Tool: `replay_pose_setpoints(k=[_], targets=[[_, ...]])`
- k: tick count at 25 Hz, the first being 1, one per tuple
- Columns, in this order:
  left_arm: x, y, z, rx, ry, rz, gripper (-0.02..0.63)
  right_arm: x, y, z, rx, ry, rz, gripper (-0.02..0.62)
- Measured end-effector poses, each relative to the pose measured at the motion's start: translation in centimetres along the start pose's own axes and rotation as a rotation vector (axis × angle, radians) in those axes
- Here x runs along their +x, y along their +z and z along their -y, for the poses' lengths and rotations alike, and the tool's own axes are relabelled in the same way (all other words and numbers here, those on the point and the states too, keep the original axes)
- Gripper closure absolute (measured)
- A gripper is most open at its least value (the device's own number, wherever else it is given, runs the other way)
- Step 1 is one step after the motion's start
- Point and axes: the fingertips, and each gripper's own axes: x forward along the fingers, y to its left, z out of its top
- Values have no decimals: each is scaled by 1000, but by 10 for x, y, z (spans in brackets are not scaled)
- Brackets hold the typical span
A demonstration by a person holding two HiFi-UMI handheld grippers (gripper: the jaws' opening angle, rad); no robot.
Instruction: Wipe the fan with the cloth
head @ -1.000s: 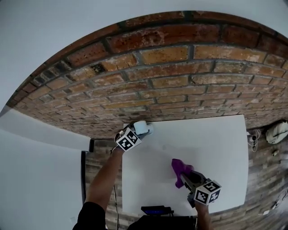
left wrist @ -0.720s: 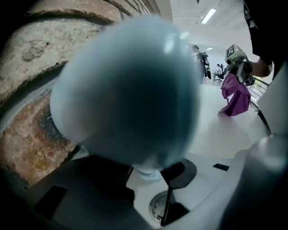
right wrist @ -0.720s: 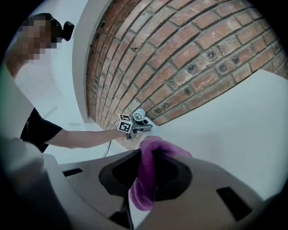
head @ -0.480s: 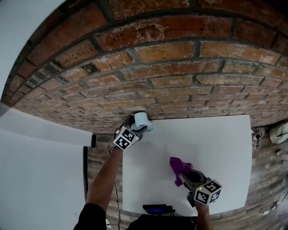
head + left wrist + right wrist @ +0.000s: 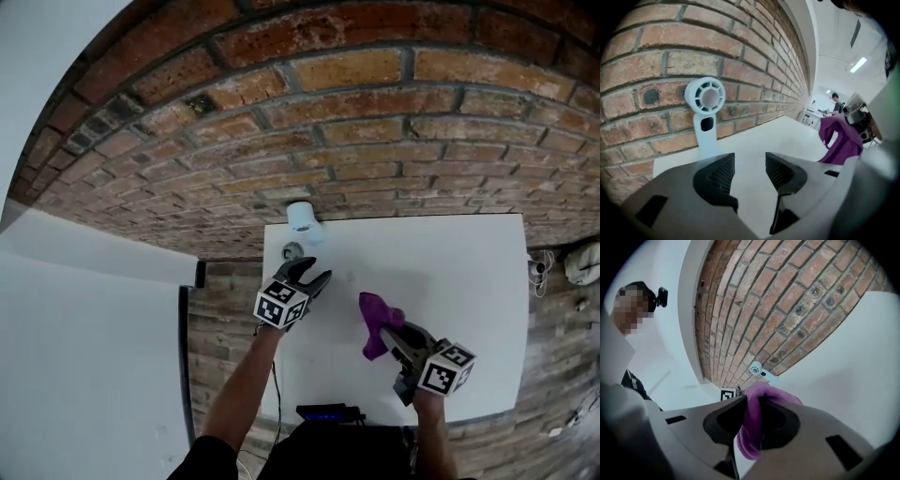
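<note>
The left tongs point(image 5: 314, 279) have opened and drawn back from the fan point(image 5: 301, 219).

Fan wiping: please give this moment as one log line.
fan: upright by wall | left hand-held gripper: jaws just opened, empty | right hand-held gripper: shut on cloth

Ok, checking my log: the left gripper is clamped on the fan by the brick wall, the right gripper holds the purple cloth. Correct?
No. In the left gripper view the left gripper has just been opening, jaws apart and empty; the fan stands free by the brick wall. The right gripper does hold the purple cloth.
</note>
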Motion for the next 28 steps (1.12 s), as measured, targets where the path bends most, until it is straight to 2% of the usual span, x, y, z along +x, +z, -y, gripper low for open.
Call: replay_pose_setpoints(k=[4, 8, 11, 16, 23, 28], targets=[[-46, 4, 61, -75, -129, 56, 390, -14, -1, -26, 116, 89, 107, 530], [-111, -4, 114, -208, -232, 153, 390, -30, -8, -72, 171, 197, 169, 531], [-168, -20, 144, -292, -261, 237, 390, -45, -32, -99, 193, 228, 181, 531], [-254, -78, 186, -419, -268, 302, 390, -77, -92, -157, 206, 234, 204, 531], [-339, -122, 254, -471, -341, 445, 390, -147, -180, -215, 221, 196, 261, 531], [-377, -122, 289, -470, -374, 525, 390, -172, -200, -248, 167, 192, 267, 531]])
